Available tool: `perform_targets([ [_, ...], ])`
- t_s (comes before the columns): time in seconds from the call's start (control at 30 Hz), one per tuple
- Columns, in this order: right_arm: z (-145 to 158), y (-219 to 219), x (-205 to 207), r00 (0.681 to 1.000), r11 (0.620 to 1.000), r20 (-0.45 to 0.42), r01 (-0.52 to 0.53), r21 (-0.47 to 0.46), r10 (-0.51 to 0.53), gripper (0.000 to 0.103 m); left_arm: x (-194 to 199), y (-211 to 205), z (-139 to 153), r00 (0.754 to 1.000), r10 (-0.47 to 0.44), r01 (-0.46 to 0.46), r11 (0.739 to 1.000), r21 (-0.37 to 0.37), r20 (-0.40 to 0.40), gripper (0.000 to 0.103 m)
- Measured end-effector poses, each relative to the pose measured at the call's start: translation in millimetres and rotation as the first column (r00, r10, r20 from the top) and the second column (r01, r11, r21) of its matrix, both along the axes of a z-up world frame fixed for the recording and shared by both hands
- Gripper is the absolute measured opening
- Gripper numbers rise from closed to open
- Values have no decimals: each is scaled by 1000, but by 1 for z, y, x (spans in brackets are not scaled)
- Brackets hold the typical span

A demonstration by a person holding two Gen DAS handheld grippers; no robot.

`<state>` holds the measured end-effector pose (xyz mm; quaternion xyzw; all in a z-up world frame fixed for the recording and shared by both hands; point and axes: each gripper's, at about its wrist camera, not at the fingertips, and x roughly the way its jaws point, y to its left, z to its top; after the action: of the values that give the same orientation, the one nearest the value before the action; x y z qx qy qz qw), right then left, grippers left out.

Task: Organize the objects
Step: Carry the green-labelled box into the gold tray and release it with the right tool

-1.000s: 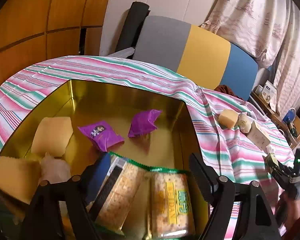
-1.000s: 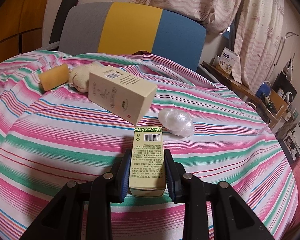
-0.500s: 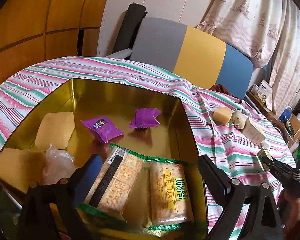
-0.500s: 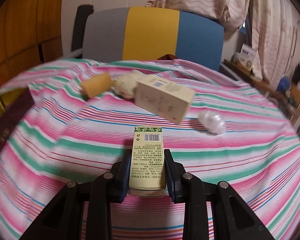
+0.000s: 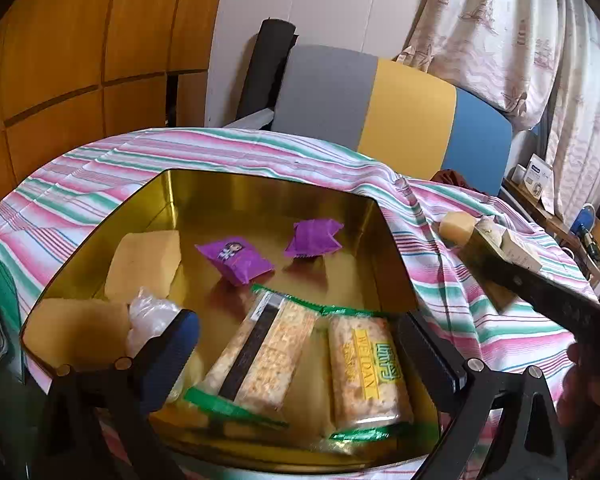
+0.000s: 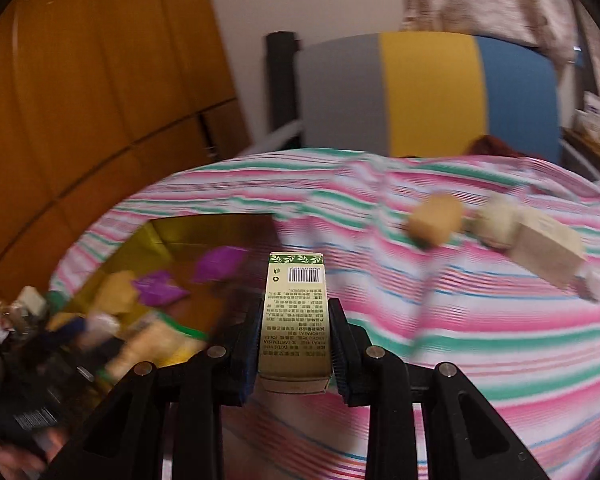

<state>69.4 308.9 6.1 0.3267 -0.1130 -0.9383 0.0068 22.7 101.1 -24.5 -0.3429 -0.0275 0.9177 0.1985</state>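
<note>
Risk, largest first: gold tin on the striped worktop is already crowded. 2 cracker packs fill the near side, 2 purple sachets and yellow sponges the rest, so a blind drop could land the carton on the crackers or clip the rim.

Left claw hangs wide and empty over the tin's near edge, likely in the way.

Right claw is clamped on the small carton, lifted clear near the tin's right side.

Carton: narrow, cream, green leaf band, barcode, rigid card.
</note>
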Motion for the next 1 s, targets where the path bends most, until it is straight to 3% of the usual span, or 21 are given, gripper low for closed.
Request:
perform_targets([
  [0.27,0,-58,-51,990,991,45,-131,-8,131,30,5,-18,4,999,35,-35,999,-3,-28,101],
  [0.47,-14,-69,-76,987,990,92,-131,-45,135,34,3,-32,1,998,66,-66,998,8,-7,101],
  [0.53,-17,-65,-75,990,993,96,-100,-55,105,38,3,-34,1,998,70,-70,997,8,-3,101],
  [1.0,-11,-38,-35,999,995,23,-24,-96,27,39,11,-18,-2,1000,21,-21,1000,-3,-5,101],
])
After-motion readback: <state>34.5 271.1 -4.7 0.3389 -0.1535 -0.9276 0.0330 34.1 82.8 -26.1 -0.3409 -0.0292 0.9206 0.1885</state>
